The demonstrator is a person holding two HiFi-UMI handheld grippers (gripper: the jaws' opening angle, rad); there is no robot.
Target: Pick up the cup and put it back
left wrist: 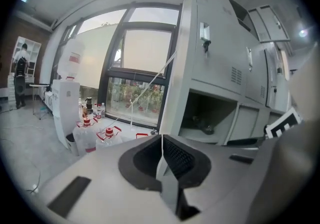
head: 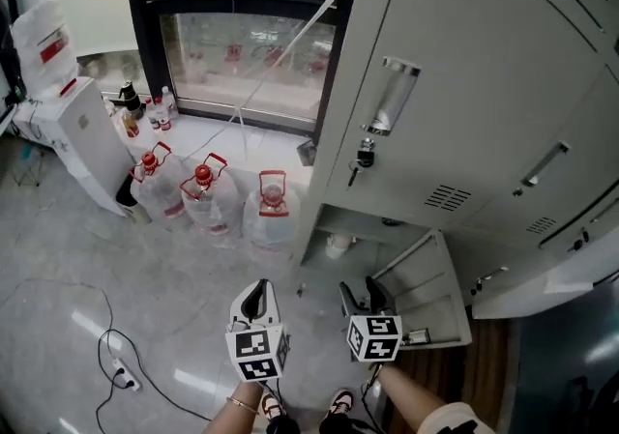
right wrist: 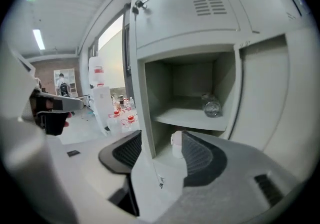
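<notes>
Cup [right wrist: 176, 144] stands on the bottom floor of the open locker [head: 455, 113]. Right gripper [right wrist: 162, 152] released, empty. Left gripper [left wrist: 161, 154] clenched on nothing. Likely pre-grasp: right must reach in low and straddle the cup.

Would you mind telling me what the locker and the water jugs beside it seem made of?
Locker: probably sheet metal, smooth pale grey paint, judging by its pressed vent slots. Water jugs: clear plastic by the look, see-through walls, red caps.
</notes>
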